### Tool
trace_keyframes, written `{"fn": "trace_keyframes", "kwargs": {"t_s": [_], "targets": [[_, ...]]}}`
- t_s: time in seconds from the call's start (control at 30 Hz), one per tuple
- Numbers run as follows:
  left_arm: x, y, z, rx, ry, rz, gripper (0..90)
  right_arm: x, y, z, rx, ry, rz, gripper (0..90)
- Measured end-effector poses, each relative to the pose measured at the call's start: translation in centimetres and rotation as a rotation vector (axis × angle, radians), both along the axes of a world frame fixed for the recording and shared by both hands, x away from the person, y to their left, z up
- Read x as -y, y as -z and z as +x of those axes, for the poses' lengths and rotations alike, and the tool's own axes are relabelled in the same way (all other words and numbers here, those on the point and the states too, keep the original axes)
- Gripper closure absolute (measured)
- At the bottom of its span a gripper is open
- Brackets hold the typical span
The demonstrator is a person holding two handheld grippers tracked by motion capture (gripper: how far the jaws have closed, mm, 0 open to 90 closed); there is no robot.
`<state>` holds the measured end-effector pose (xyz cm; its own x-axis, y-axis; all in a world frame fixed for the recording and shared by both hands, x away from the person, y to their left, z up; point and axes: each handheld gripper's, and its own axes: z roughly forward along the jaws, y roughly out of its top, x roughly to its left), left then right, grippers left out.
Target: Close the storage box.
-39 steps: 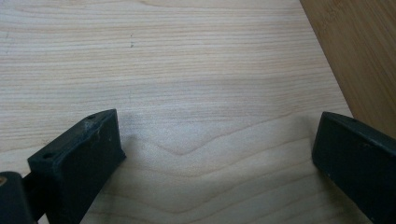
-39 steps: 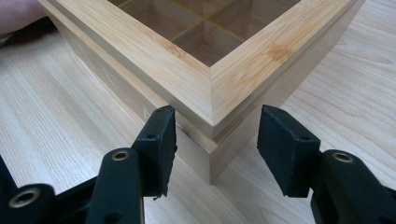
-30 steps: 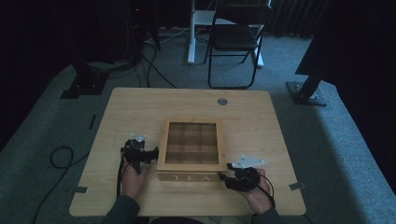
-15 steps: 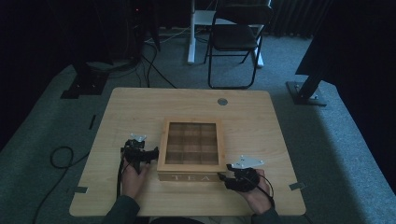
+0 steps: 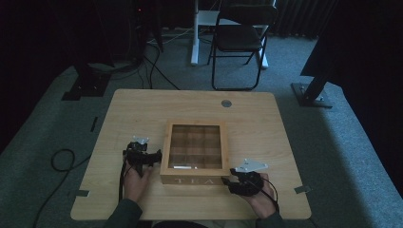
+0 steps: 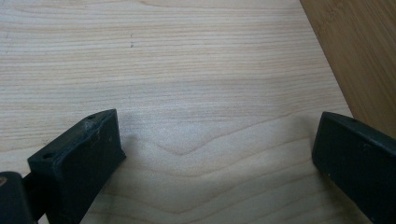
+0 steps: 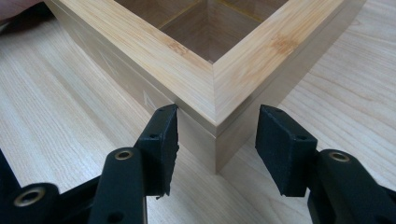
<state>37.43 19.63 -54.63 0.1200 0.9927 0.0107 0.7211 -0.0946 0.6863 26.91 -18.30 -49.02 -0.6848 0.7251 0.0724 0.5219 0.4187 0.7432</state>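
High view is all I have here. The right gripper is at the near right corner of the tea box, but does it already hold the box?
Observer: Not yet. The right gripper straddles the corner of the tea box. Its jaws have just been closing, but neither pad seems to press on the wood.
Operator: And the other one, does it hold something?
Observer: No. The left gripper is open wide over bare table, with the box's side wall just beyond one jaw.
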Motion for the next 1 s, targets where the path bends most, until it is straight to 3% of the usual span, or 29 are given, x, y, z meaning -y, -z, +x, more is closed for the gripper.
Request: {"fn": "trace_keyframes", "kwargs": {"t_s": [0.17,0.3,0.53,0.63,0.73,0.87,1.0], "targets": [[0.0,0.0,0.0,0.000,0.000,0.001,1.6,0.4,0.0,0.0,-0.006,0.006,0.005,46.7],[0.0,0.0,0.0,0.000,0.000,0.000,1.6,0.8,-0.3,-0.1,0.005,-0.005,0.042,45.4],[0.0,0.0,0.0,0.000,0.000,0.000,1.6,1.5,-1.8,-0.3,0.093,-0.020,0.113,43.3],[0.0,0.0,0.0,0.000,0.000,0.000,1.6,2.2,-2.3,0.1,0.129,0.022,0.147,43.2],[0.0,0.0,0.0,-0.001,0.001,0.002,1.6,3.0,-2.3,1.2,0.119,0.096,0.169,44.0],[0.0,0.0,0.0,0.000,0.000,0.000,1.6,3.5,-1.5,2.8,0.120,0.168,0.141,44.3],[0.0,0.0,0.0,-0.001,0.000,0.001,1.6,4.1,0.4,4.8,0.097,0.241,0.106,43.4]]}}
